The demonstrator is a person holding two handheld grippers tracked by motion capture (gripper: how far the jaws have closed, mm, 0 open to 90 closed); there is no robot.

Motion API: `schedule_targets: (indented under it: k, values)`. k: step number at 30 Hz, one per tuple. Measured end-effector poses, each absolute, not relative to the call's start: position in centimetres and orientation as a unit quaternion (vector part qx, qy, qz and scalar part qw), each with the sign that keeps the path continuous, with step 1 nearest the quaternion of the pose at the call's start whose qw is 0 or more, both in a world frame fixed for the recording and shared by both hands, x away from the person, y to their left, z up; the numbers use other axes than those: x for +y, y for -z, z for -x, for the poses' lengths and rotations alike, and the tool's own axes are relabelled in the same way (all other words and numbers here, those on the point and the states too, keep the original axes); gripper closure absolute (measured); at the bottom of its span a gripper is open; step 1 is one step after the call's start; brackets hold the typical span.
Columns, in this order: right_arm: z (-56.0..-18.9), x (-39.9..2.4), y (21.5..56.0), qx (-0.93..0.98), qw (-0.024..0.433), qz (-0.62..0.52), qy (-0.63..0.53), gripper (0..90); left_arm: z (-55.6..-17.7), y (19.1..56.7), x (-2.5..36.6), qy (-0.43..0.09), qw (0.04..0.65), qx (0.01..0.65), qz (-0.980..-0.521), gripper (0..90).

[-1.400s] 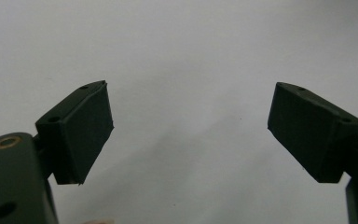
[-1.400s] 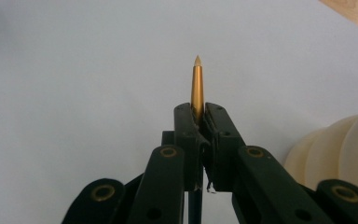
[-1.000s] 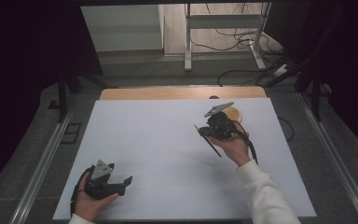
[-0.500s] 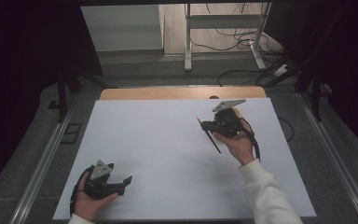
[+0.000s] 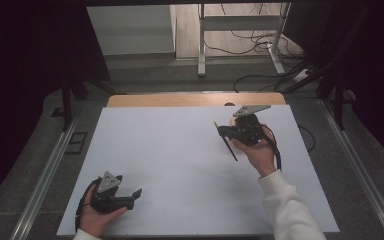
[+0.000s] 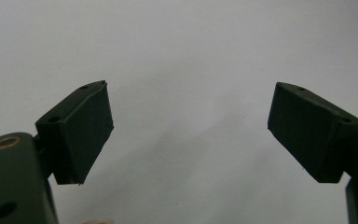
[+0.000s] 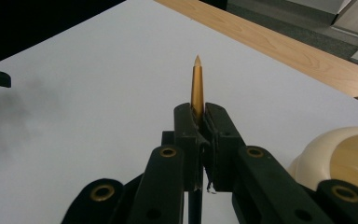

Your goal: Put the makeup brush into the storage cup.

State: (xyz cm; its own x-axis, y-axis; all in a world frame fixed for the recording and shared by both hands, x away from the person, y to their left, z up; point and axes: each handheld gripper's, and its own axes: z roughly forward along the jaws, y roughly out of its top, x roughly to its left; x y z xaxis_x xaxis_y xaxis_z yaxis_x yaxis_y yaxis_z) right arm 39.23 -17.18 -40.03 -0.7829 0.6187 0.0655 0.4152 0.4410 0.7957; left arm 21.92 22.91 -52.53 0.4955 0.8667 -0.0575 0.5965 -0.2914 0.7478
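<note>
The right gripper point(image 5: 226, 131) is clamped tight on a slim pencil-like stick point(image 7: 197, 86), its jaws pressed together with only the stick between them. In the right gripper view the stick's gold, pointed end stands out past the jaw tips, aimed away from a cream bowl point(image 7: 342, 156) and out over the white sheet point(image 5: 180, 160) that covers the table; a darker length of the stick runs back below the jaws. In the high view that darker length point(image 5: 228, 146) hangs slanting down from the gripper toward the person, above the sheet rather than resting on it. So the stick's long axis runs roughly crosswise to the jaws' grip and lengthwise along the gripper's own line of sight. The bowl sits just beside this gripper, on its far side in the high view, where it is mostly hidden behind the gripper; the gripper's sideways turn puts it at the lower right of the right gripper view. The left gripper point(image 5: 130, 197) lies well away from the bowl, at the near left part of the sheet, with its jaws spread wide and nothing between them point(image 6: 189, 135). The right hand point(image 5: 257, 150) is by far the nearer to the bowl, so any setting down of the stick there would likely fall to it, and would call for swinging the point round toward the bowl.
</note>
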Motion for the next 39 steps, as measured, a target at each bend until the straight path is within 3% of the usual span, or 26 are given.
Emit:
schedule_targets:
  k: [39]
  values:
    - [-39.2,-19.4,37.7,0.789,0.143,-0.32,-0.505,85.2,-21.9,52.5,22.8,-0.184,0.367,0.466,-0.784,14.5]
